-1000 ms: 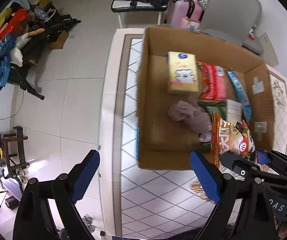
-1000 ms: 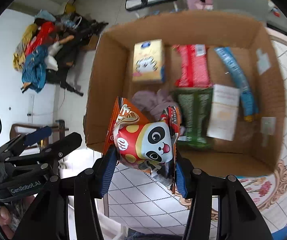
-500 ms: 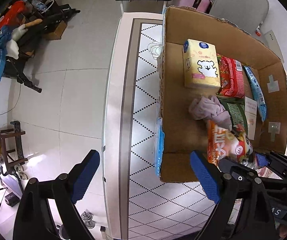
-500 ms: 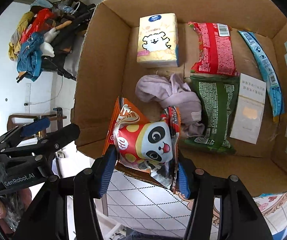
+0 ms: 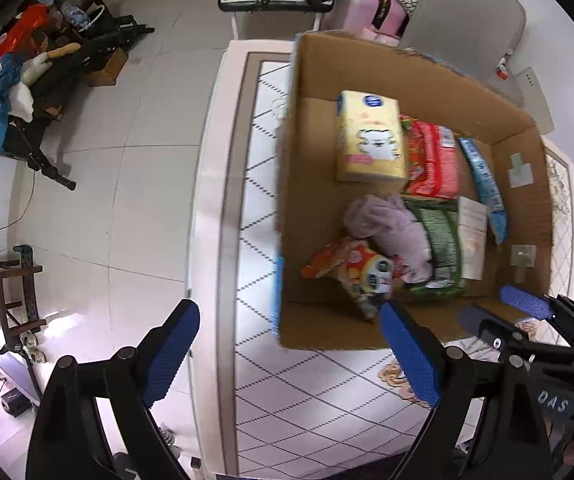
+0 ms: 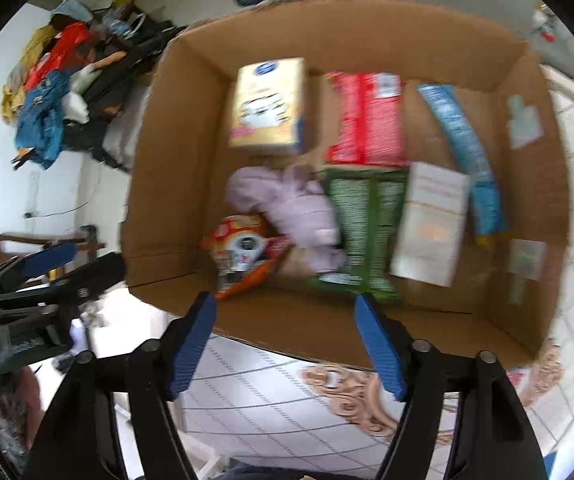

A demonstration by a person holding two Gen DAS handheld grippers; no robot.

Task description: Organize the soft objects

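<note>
An open cardboard box (image 6: 167, 184) (image 5: 299, 184) stands on the patterned table. Inside it lie an orange panda snack bag (image 6: 243, 252) (image 5: 351, 272) at the near left, a lilac cloth (image 6: 291, 208) (image 5: 387, 224), a yellow tissue pack (image 6: 267, 104) (image 5: 367, 140), a red packet (image 6: 367, 120), a green packet (image 6: 359, 220), a white box (image 6: 427, 220) and a blue packet (image 6: 467, 152). My right gripper (image 6: 287, 344) is open and empty, just above the box's near wall. My left gripper (image 5: 287, 356) is open and empty, over the table's left edge beside the box.
The table (image 5: 255, 240) has a diamond-pattern cloth and a pale rim; tiled floor lies to its left. A pile of clothes and bags (image 5: 15, 92) sits at the far left. A grey chair (image 5: 467, 12) and pink suitcase (image 5: 367, 8) stand behind the box.
My right gripper has opened and let go of the panda snack bag, which now lies in the box's near left corner. The gripper has drawn back a little. The left gripper stays open.
</note>
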